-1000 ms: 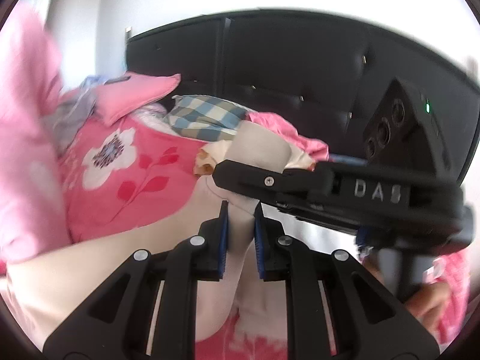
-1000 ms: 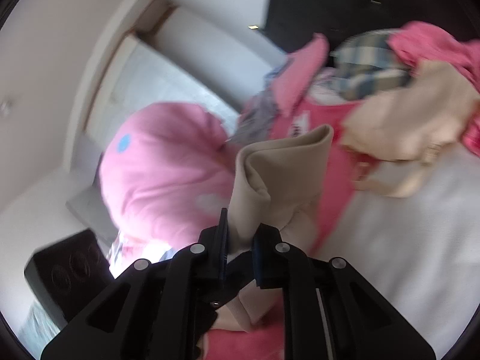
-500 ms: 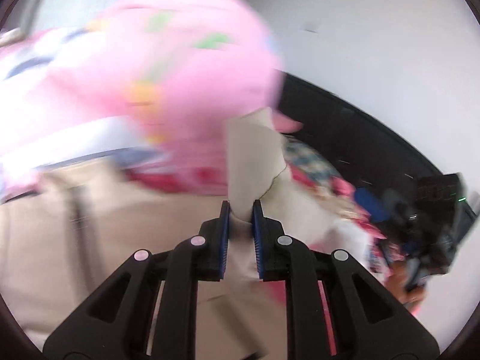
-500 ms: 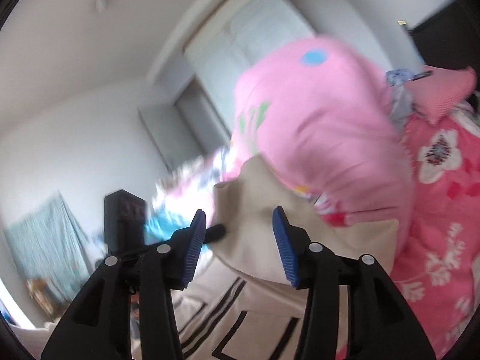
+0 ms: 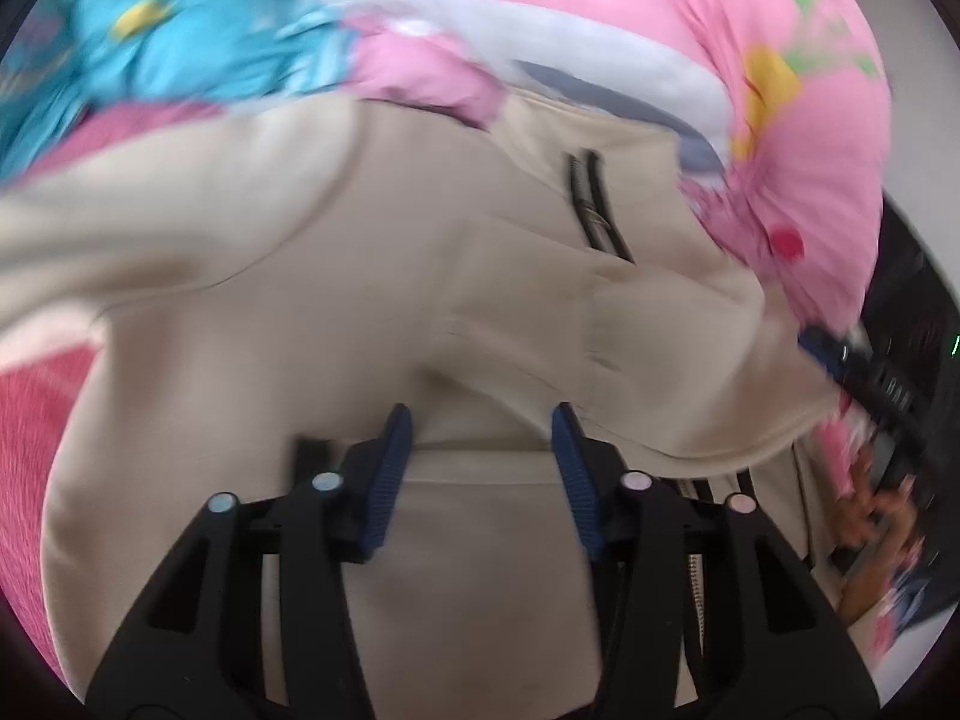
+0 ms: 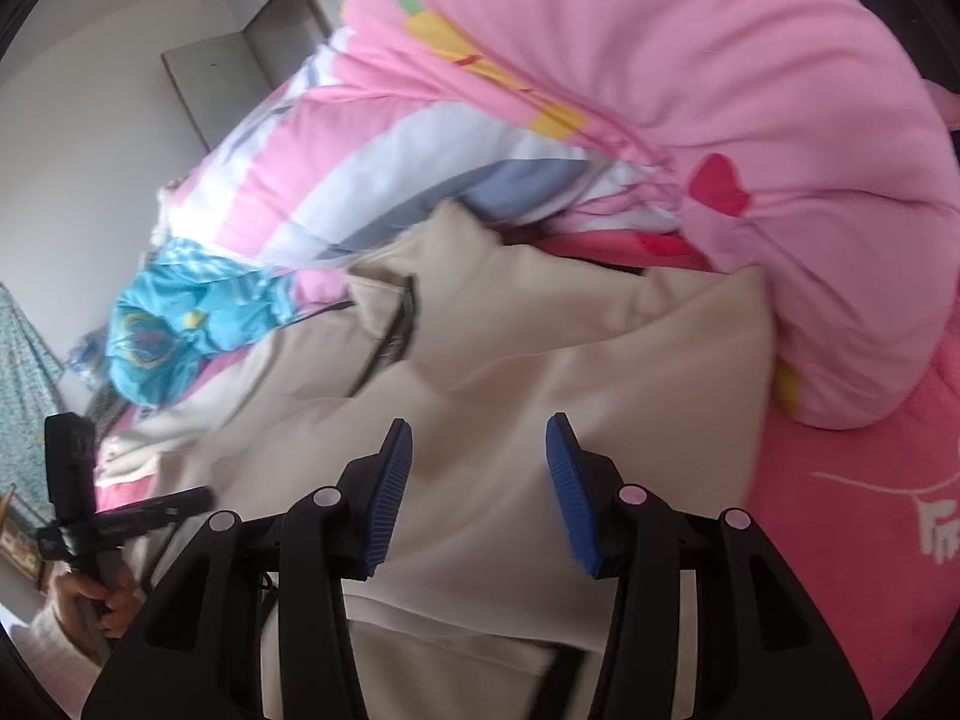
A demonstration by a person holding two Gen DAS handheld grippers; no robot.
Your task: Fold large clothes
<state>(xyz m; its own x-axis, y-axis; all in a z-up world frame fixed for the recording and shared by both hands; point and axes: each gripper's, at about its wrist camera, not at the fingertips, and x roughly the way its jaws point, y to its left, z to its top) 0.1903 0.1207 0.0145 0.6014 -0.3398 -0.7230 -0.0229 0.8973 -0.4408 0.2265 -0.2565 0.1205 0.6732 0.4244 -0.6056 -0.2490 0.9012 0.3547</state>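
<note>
A large beige jacket (image 5: 372, 276) with a black zipper lies spread and partly folded over on the pink bed; it also shows in the right wrist view (image 6: 540, 372). My left gripper (image 5: 480, 462) is open just above the beige cloth, its blue pads apart and holding nothing. My right gripper (image 6: 477, 468) is open over the folded-over part of the jacket, also empty. The left gripper shows in the right wrist view (image 6: 120, 516) at the far left, held by a hand. The right gripper shows at the right edge of the left wrist view (image 5: 888, 402).
A big pink quilt roll (image 6: 690, 90) lies just beyond the jacket. A blue flowered cloth (image 6: 174, 324) lies at the left. The pink bedsheet (image 6: 870, 510) shows at the right. A black headboard (image 5: 918, 312) is at the far right.
Both grippers let go of the beige cloth: the right opened half a second ago, the left has opened since. The lifted part now lies folded over the jacket. Both views swung down toward the bed.
</note>
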